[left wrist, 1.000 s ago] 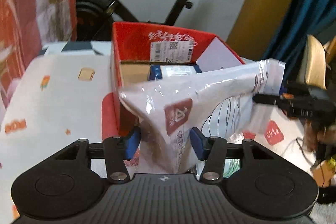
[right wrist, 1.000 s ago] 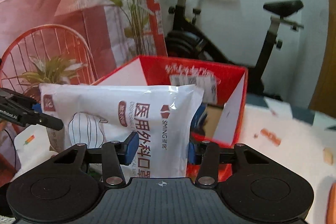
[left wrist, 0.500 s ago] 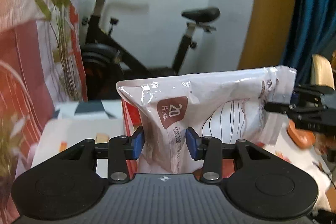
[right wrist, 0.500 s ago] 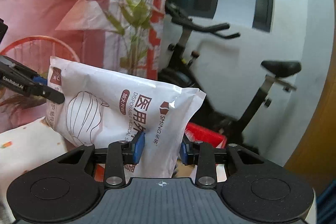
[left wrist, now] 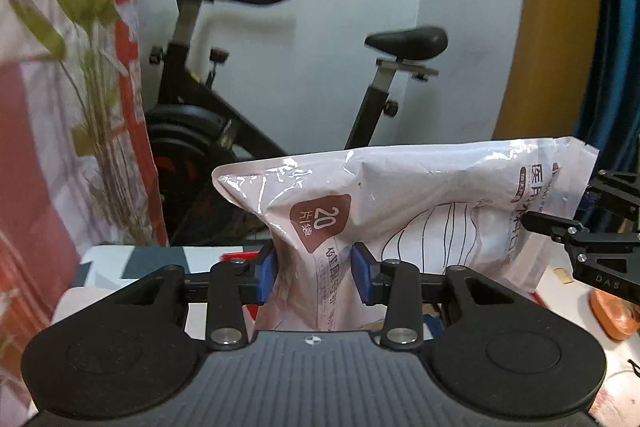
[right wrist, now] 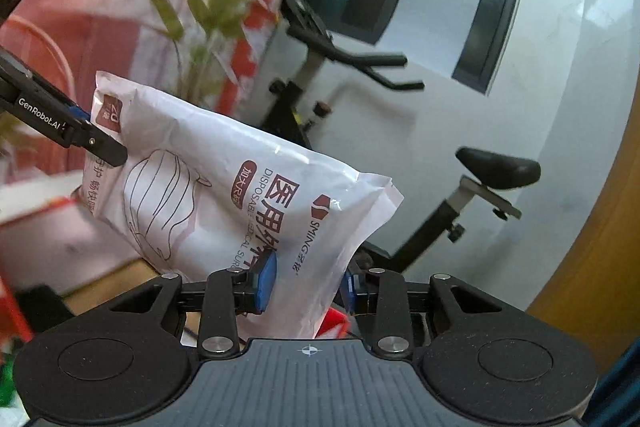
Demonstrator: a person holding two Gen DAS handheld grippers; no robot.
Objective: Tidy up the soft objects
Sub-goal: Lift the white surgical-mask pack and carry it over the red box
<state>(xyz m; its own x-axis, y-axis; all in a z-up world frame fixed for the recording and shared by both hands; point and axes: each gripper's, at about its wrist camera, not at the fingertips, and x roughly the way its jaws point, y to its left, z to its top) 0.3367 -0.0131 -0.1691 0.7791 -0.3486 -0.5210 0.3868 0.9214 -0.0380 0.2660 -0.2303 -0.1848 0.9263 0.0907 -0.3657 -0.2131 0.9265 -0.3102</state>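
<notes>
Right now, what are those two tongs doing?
Left tongs: closing on one end of the face mask pack.
Right tongs: clamped on its other end.

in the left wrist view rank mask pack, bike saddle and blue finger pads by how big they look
1. mask pack, by far the largest, though it is close to the camera
2. bike saddle, farther off
3. blue pads on the fingers, only narrow strips showing

Left gripper point(left wrist: 314, 277): bottom centre of its own view, blue fingers point(left wrist: 266, 277) closing, pinched on the mask pack point(left wrist: 420, 211), pointing slightly down. Right gripper point(right wrist: 307, 283): bottom centre of its view, rolled, fingers point(right wrist: 264, 281) clamped on the pack's other end.
</notes>
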